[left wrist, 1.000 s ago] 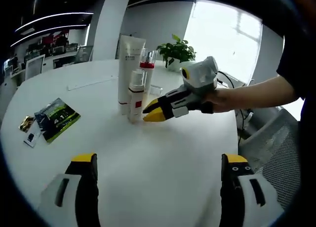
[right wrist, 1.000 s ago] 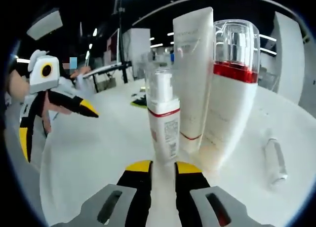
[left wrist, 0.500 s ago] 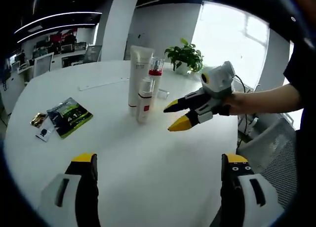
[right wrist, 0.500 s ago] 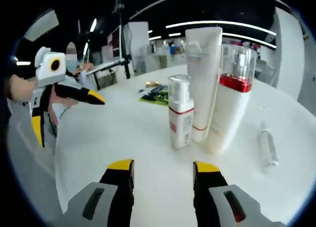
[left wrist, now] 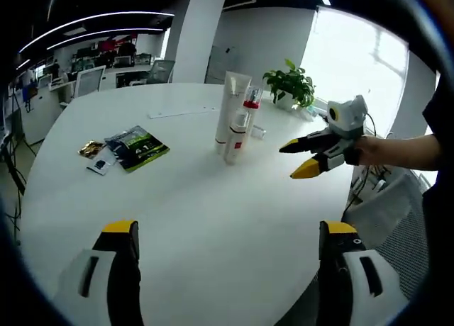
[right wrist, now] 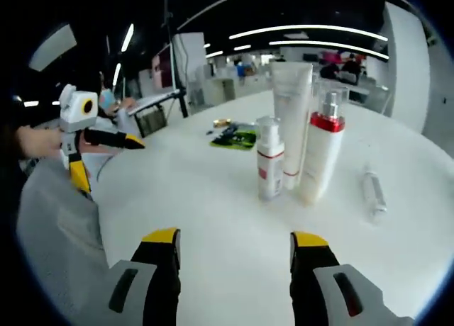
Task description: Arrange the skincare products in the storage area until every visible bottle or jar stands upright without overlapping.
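Three skincare products stand upright in a tight group on the round white table (left wrist: 213,220): a tall white tube (left wrist: 228,106) (right wrist: 291,120), a white bottle with a red band and clear cap (left wrist: 247,113) (right wrist: 320,149), and a small white pump bottle (left wrist: 233,138) (right wrist: 269,159). My left gripper (left wrist: 227,234) is open near the table's edge, far from them. My right gripper (right wrist: 234,237) is open too, drawn back from the bottles with nothing between its fingers. In the left gripper view the right gripper (left wrist: 301,159) hovers to the right of the group.
A dark green packet (left wrist: 138,147) (right wrist: 237,136) and small sachets (left wrist: 96,156) lie on the table. A slim tube (right wrist: 372,191) lies flat by the bottles. A potted plant (left wrist: 292,88) stands at the far side. A chair (left wrist: 386,212) is at the right.
My right gripper let go of the small pump bottle, opened and drew back from the group. Both cameras pulled away, so the bottles look smaller.
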Motion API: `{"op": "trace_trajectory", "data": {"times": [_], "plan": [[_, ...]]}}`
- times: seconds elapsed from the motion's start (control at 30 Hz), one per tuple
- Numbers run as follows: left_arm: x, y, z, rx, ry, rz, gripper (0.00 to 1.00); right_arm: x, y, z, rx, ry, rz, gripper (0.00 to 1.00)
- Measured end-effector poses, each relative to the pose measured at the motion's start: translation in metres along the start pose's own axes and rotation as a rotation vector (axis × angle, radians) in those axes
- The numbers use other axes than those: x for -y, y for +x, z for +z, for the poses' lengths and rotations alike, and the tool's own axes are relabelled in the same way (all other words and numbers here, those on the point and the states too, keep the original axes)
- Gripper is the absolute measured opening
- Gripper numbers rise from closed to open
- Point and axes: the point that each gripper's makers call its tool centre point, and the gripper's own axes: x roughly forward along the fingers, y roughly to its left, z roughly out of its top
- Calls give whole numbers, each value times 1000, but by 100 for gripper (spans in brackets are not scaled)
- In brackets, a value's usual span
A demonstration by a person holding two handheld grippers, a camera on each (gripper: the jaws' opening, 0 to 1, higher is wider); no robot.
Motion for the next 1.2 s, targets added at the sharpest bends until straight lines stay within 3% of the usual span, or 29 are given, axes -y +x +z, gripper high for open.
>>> {"op": "trace_trajectory", "data": {"times": [0.43,0.67,0.97,1.03,1.2], "plan": [[13,-35,-3,38,3,20,99,-17,-43,-8,20,53,-37,74],[18,-47,-8,33,6,36,99,-20,-63,-10,36,68,-61,77],[23,-60,-11,45,4,51,99,-34,-76,-15,46,78,-62,82],[25,-63,-11,47,2,54,99,-42,-78,-16,49,85,-35,87],[27,-70,-10,56,7,64,99,-42,-85,-17,49,92,-57,89]]}}
